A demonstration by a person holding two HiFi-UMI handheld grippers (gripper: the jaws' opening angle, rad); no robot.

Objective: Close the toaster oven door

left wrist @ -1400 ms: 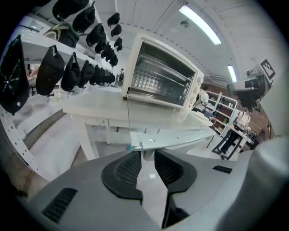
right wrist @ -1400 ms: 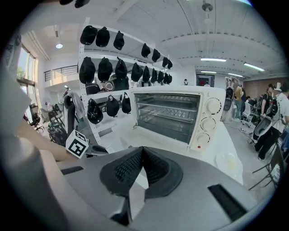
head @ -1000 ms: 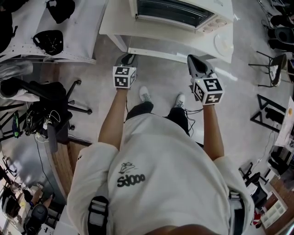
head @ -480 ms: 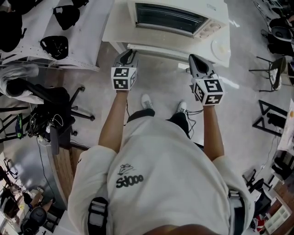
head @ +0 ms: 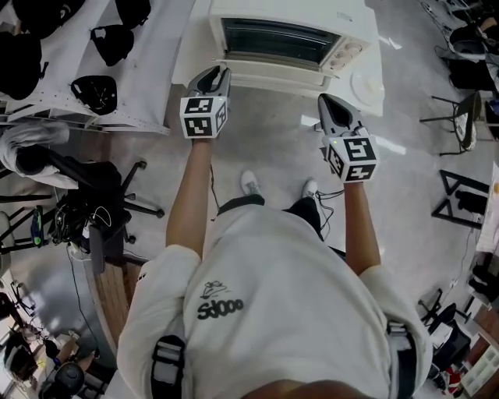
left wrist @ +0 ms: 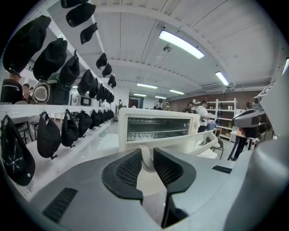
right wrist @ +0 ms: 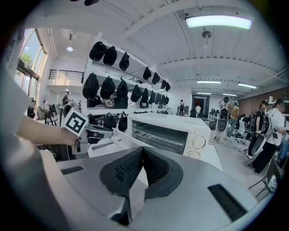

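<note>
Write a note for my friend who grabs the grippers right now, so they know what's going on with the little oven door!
Left gripper: shut on the door handle, near the door's left end.
Right gripper: shut, empty, held in the air off the toaster oven's front right, touching nothing.
Toaster oven: on the white table, its door folded down and open, with the rack inside showing.
Done: the handle is gripped.
Left: swing the door up until it sits closed against the front, then let go.
</note>
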